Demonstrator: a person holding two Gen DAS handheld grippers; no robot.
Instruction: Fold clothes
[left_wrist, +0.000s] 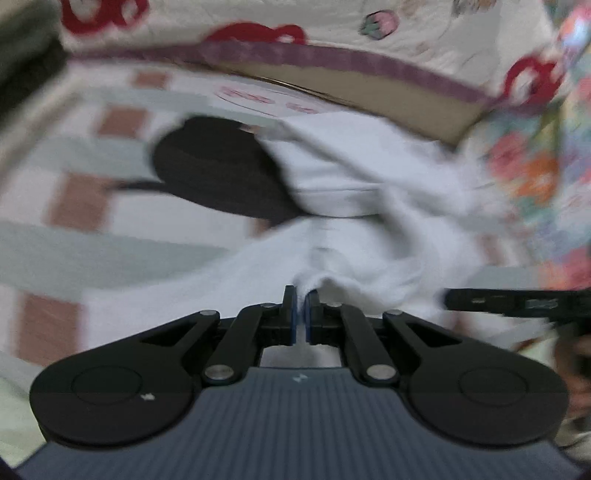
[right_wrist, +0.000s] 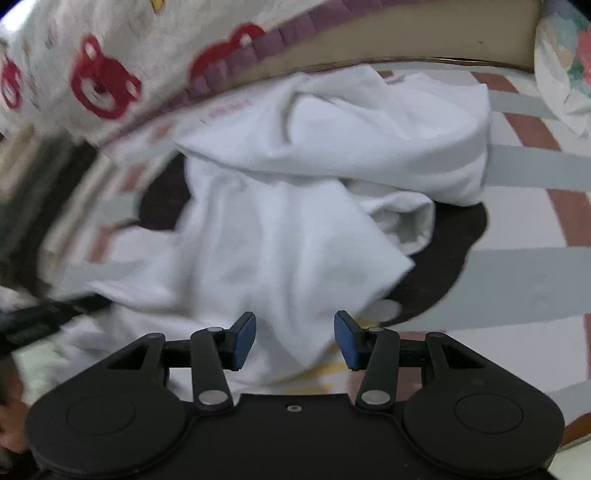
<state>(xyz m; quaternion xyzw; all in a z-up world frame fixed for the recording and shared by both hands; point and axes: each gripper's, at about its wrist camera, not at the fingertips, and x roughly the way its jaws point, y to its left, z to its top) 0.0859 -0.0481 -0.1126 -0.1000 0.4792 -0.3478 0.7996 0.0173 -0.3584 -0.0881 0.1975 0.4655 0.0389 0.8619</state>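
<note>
**One white garment, two grippers, one holding**

There is one crumpled white cotton garment (right_wrist: 280, 221) in the pictures. It lies in a loose heap on a bed sheet with pale grey stripes and reddish-brown squares (right_wrist: 535, 229). Under the garment is one dark, rounded flat piece of cloth (left_wrist: 218, 166); what it is I cannot tell.

Two grippers are counted. The left gripper (left_wrist: 302, 314) has its blue-padded fingers (left_wrist: 293, 317) pressed together on a fold of the white garment, and the cloth rises into a small peak just above them. The right gripper (right_wrist: 294, 339) has its fingers (right_wrist: 243, 341) wide apart, with the near edge of the garment lying between and below them; whether they touch the cloth I cannot tell.

Behind the heap stands one cream quilt with red bear faces and a purple border (right_wrist: 107, 88), and below it a tan band (right_wrist: 406, 40).

The left wrist view alone shows a bright floral cloth (left_wrist: 532, 166) at the right and, near it, the black body of the other gripper. The right wrist view alone shows the dark cloth reaching out on both sides of the garment, and a yellow-striped patch (right_wrist: 325, 373) under the garment's near corner. Both pictures are blurred.
</note>
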